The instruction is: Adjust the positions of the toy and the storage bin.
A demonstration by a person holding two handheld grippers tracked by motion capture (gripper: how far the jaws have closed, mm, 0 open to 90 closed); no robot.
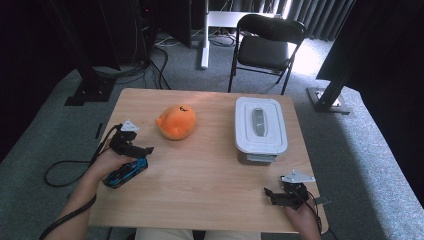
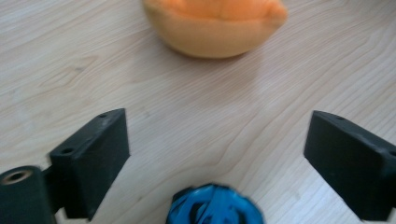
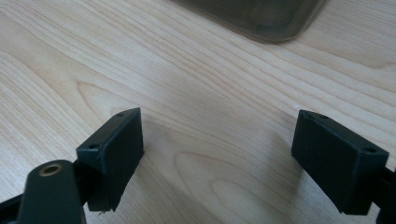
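An orange plush toy (image 1: pixel 176 122) lies on the wooden desk (image 1: pixel 200 190), well left of a white lidded box (image 1: pixel 260 128). The left tool (image 1: pixel 134 149) sits near the toy, on its near-left side — jaws wide apart, nothing between them but bare wood. The right tool (image 1: pixel 270 194) rests near the box's front edge, jaws spread too. A black chair (image 1: pixel 265 45) stands beyond the desk.

Daylight comes from the far side of the room, glaring on the floor beside the chair (image 1: pixel 267 42); both side edges of the high view sink into darkness. The table (image 1: pixel 200 190) is evenly lit with soft shadows. In the left gripper view the blue object (image 2: pixel 215 205) is blurred; both gripper views are soft.
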